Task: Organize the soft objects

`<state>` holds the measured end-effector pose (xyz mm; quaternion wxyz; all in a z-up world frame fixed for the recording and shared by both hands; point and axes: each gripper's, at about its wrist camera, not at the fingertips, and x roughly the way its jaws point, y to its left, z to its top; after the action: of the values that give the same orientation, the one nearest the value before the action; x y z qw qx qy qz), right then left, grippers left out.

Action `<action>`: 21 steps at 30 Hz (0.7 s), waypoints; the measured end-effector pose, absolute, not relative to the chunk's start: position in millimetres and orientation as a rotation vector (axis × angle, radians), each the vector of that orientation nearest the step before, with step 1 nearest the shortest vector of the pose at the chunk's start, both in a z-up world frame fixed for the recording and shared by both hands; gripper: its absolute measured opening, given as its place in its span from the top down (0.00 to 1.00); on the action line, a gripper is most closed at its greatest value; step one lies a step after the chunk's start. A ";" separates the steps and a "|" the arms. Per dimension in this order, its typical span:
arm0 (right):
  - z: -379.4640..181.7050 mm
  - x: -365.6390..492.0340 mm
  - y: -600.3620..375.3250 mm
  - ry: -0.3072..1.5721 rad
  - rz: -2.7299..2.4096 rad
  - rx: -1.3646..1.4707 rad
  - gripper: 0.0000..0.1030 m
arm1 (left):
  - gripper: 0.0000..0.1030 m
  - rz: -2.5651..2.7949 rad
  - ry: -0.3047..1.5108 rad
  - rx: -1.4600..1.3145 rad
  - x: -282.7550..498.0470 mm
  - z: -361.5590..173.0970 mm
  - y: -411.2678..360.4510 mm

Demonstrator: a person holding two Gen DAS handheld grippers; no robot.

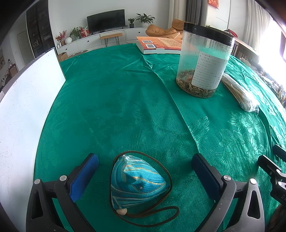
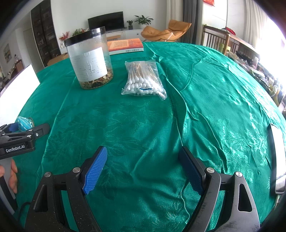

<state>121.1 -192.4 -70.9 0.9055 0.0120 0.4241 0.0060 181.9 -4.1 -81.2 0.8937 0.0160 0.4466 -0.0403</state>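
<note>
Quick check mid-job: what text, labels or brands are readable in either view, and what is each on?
"GenRobot.AI": on the left hand-held gripper body.
Jar label: printed lines, too small to read.
Book spine and cover: characters and QR code, too blurred.
Cotton swab bag: blue print, unreadable.
Red wall hanging: blurred.

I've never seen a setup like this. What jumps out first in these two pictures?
The shiny green patterned tablecloth fills both views. Between the open blue pads of the left tool sits a small turquoise fabric pouch with gold stripes, ringed by its brown cord. Farther back stand a clear plastic jar with a black lid and, to its right, a clear bag of cotton swabs; the right tool hangs open over bare cloth.
</note>
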 end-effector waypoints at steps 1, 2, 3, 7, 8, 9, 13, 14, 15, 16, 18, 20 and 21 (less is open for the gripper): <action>-70.9 121.1 -192.4 0.876 0.012 0.024 0.17 | 0.00 -0.097 0.934 0.041 182.0 -80.7 -4.9; -70.9 121.2 -192.2 0.877 0.012 0.023 0.17 | 0.00 -0.130 0.959 0.057 182.7 -79.4 -3.2; -70.9 121.0 -192.3 0.877 0.012 0.023 0.17 | 0.00 -0.154 0.984 0.061 182.9 -78.2 -0.1; -71.0 120.9 -192.3 0.878 0.010 0.020 0.17 | 0.00 -0.155 0.998 0.021 171.7 -75.1 15.8; -71.1 121.0 -192.3 0.878 0.010 0.019 0.17 | 0.00 -0.153 0.996 0.030 169.5 -75.4 15.6; -71.1 121.0 -192.1 0.879 0.009 0.018 0.17 | 0.00 -0.150 0.996 0.046 168.8 -76.1 14.5; -67.2 126.7 -197.3 0.894 0.025 0.052 0.18 | 0.45 -0.151 0.947 0.064 163.5 -71.1 9.8; -62.0 133.0 -202.7 0.891 0.040 0.092 0.19 | 0.53 -0.150 0.939 0.065 161.7 -69.2 9.2; -54.2 142.2 -209.1 0.879 0.051 0.128 0.18 | 0.55 -0.155 0.940 0.061 160.1 -68.9 9.3; -45.7 152.1 -213.1 0.869 0.042 0.140 0.19 | 0.56 -0.162 0.938 0.051 158.9 -68.6 10.0; -26.4 180.6 -218.5 0.851 0.016 0.134 0.19 | 0.57 -0.169 0.936 0.023 154.3 -68.0 13.4; -14.2 213.0 -216.2 0.848 0.028 0.115 0.19 | 0.57 -0.182 0.944 -0.014 149.4 -66.1 17.3; -13.3 229.6 -212.6 0.859 0.044 0.099 0.19 | 0.57 -0.191 0.945 -0.033 146.8 -63.8 19.0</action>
<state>229.6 -212.6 -13.3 0.9077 0.0478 0.4164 0.0215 146.8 19.0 -63.8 0.8858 -0.0157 0.4545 -0.0918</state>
